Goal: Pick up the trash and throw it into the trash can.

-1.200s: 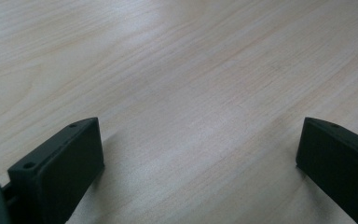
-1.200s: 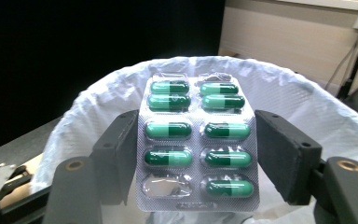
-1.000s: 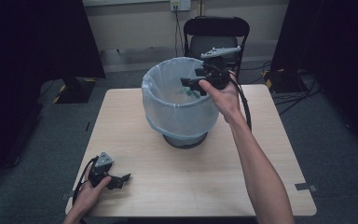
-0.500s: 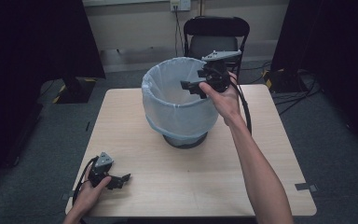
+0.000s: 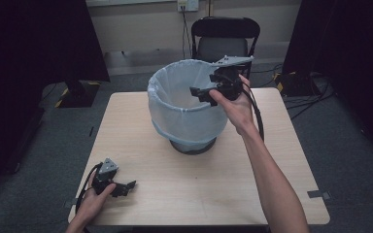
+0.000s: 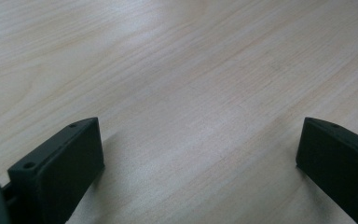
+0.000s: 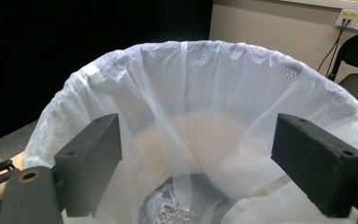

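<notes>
We see a mesh bin w/ white plastic liner [image 5: 187,114] mid-table; our right gripper [image 5: 209,92], jaws just opened wide, empty, over its rim; left gripper [image 5: 126,187] spread at the wooden table [image 5: 199,194]'s near-left corner.

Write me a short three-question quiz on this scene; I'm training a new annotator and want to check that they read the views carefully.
1. True or false: the right tool grips the bag liner.
2. Where does the left tool rest? A) on the table B) inside the bin C) on the chair
3. What lies at the bottom of the lined bin?

Key
1. False: its jaws have just been opening and stand apart over the bin's mouth, nothing between them.
2. A
3. Something crumpled and shiny; what it is cannot be told.
</notes>
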{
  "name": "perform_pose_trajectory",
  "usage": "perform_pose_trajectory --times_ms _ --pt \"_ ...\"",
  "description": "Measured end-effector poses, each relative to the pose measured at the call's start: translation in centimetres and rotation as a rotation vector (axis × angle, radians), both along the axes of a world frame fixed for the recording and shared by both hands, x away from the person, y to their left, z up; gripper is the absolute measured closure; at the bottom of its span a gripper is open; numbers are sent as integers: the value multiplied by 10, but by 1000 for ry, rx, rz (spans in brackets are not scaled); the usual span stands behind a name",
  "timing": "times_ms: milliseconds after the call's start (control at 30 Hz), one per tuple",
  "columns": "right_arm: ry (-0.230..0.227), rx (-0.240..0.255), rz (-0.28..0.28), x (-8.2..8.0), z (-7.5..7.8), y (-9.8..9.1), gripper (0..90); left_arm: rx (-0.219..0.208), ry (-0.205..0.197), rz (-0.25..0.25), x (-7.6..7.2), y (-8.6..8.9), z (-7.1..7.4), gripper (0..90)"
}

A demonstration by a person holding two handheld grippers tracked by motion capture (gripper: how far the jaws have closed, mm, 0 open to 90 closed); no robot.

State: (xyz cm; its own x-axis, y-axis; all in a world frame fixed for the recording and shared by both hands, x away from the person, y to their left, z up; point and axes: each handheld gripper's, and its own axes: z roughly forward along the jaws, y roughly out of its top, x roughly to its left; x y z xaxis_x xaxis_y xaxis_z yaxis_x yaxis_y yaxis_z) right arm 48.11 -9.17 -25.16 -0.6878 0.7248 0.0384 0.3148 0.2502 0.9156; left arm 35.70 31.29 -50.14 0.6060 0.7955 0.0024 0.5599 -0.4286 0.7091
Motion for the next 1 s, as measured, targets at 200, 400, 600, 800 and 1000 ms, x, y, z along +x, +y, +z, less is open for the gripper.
perform_pose_trajectory --times_ms 200,400,600,800,1000 --pt "-11 7 -11 -10 -3 -11 154 0 0 0 0 0 0 1" --pt "-26 6 -30 -25 -4 -26 161 1 0 0 0 0 0 1" --pt "-52 14 -39 -44 -5 -39 178 0 0 0 0 0 0 1" --pt "-62 43 -46 -59 -18 -47 184 1 0 0 0 0 0 1" --pt "-52 51 -43 -78 -35 -57 167 1 0 0 0 0 0 1"
